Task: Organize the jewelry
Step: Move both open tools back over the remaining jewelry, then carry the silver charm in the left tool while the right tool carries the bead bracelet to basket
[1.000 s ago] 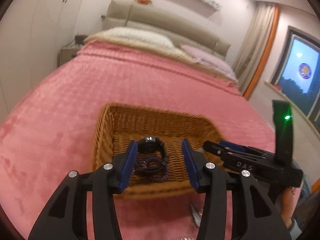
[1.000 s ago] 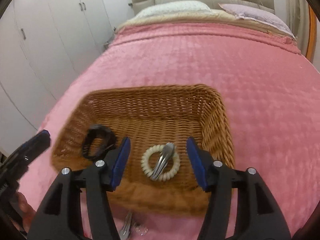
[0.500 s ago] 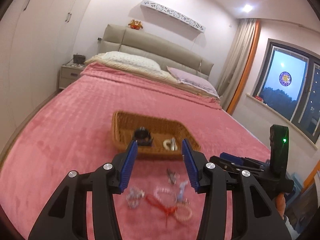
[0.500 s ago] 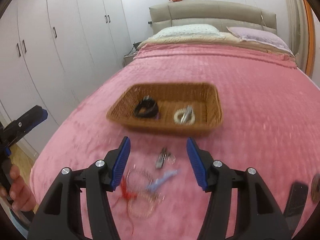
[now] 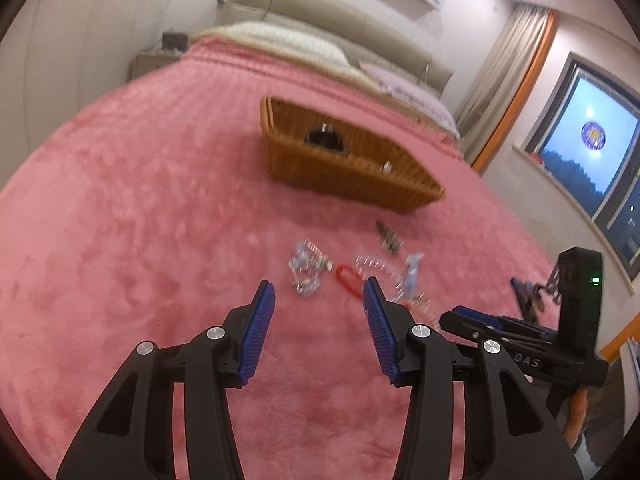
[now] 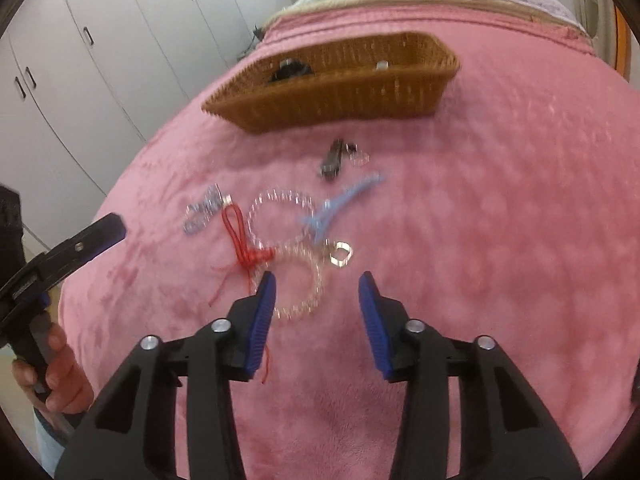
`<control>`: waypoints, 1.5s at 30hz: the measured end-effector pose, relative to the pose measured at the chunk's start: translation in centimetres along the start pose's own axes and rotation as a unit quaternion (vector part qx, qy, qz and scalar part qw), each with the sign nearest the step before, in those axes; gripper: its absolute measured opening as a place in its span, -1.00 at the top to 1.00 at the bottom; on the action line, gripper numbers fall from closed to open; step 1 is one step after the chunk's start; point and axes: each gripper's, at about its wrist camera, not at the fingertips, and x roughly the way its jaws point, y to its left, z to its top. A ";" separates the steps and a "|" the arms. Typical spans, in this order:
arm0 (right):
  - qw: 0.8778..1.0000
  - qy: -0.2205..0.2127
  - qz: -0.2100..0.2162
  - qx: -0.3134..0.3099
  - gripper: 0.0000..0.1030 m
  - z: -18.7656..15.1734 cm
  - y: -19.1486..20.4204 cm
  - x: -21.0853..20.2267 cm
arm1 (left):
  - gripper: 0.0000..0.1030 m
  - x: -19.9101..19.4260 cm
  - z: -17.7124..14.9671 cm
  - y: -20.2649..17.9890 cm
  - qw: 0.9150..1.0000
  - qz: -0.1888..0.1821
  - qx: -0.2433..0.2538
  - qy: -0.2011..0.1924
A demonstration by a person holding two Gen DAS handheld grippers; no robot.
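A wicker basket point(image 6: 340, 88) point(image 5: 340, 160) sits on the pink bed and holds a black watch point(image 6: 290, 70) point(image 5: 324, 138) and a pale item. Loose jewelry lies in front of it: a silver chain point(image 6: 204, 210) point(image 5: 306, 268), a red knotted cord point(image 6: 244, 248) point(image 5: 348, 278), two clear bead bracelets point(image 6: 280, 216), a blue hair clip point(image 6: 340, 204), a dark clip point(image 6: 332, 158) and a gold heart charm point(image 6: 341, 254). My left gripper point(image 5: 318, 316) is open and empty, just short of the silver chain. My right gripper point(image 6: 318, 304) is open and empty over the nearer bracelet point(image 6: 304, 284).
The pink blanket point(image 6: 500, 200) covers the whole bed. White wardrobes point(image 6: 100, 52) stand to the left. Pillows and a headboard point(image 5: 320, 8) are at the far end. A window point(image 5: 592, 140) is on the right wall.
Both grippers pulled back from the basket, where they hovered over the watch and a pale bracelet, and now sit low over the loose jewelry on the blanket. Both stayed open.
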 end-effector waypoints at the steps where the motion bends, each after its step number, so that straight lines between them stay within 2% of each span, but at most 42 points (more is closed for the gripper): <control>1: 1.000 0.004 0.002 0.001 0.24 -0.2 0.0 0.3 | 0.13 0.9 0.0 0.2 1.000 0.002 0.002 0.011; 5: 1.000 0.009 -0.004 -0.002 0.28 -0.2 0.3 1.0 | 0.13 3.3 -0.3 0.3 0.999 0.008 0.006 0.039; 8: 1.000 0.012 -0.015 -0.010 0.47 0.1 0.9 1.6 | 0.13 4.6 -0.3 0.2 0.998 0.018 0.015 0.059; 13: 0.998 0.007 -0.048 -0.026 0.63 0.3 2.1 2.7 | 0.13 6.1 0.2 -0.8 0.995 0.048 0.044 0.072; 15: 0.998 0.005 -0.062 -0.034 0.71 0.4 2.3 3.0 | 0.05 6.7 0.4 -1.3 0.993 0.061 0.060 0.077; 19: 0.997 -0.001 -0.068 -0.038 0.81 0.3 2.4 3.0 | 0.05 7.7 0.9 -2.1 0.990 0.083 0.083 0.082; 20: 0.997 -0.002 -0.066 -0.038 0.82 0.3 2.3 3.0 | 0.09 7.8 0.9 -2.2 0.989 0.090 0.088 0.081; 21: 0.997 -0.003 -0.063 -0.037 0.84 0.3 2.2 2.9 | 0.34 7.9 0.9 -2.3 0.988 0.098 0.093 0.080; 22: 0.998 -0.004 -0.061 -0.035 0.84 0.2 2.0 2.8 | 0.69 8.0 0.9 -2.4 0.986 0.108 0.098 0.079; 23: 0.998 -0.005 -0.058 -0.033 0.84 0.2 1.9 2.7 | 0.76 8.1 1.0 -2.3 0.986 0.115 0.097 0.078; 24: 0.998 -0.005 -0.057 -0.033 0.84 0.1 1.9 2.6 | 0.85 7.9 1.0 -2.1 0.987 0.114 0.090 0.075; 29: 0.998 -0.010 -0.051 -0.027 0.85 0.0 1.4 1.6 | 0.86 6.5 1.1 -1.5 0.993 0.072 0.073 0.054; 33: 0.998 -0.022 -0.049 -0.023 0.85 0.1 1.1 0.6 | 0.86 5.0 1.1 -2.0 0.996 0.042 0.079 0.027; 39: 0.998 -0.044 -0.041 -0.017 0.85 0.7 0.5 -1.6 | 0.86 1.9 1.0 -4.0 0.994 -0.002 0.105 -0.022; 45: 0.996 -0.083 -0.040 -0.020 0.85 2.1 0.6 -4.5 | 0.86 -0.1 2.1 -6.1 0.990 -0.021 0.127 -0.058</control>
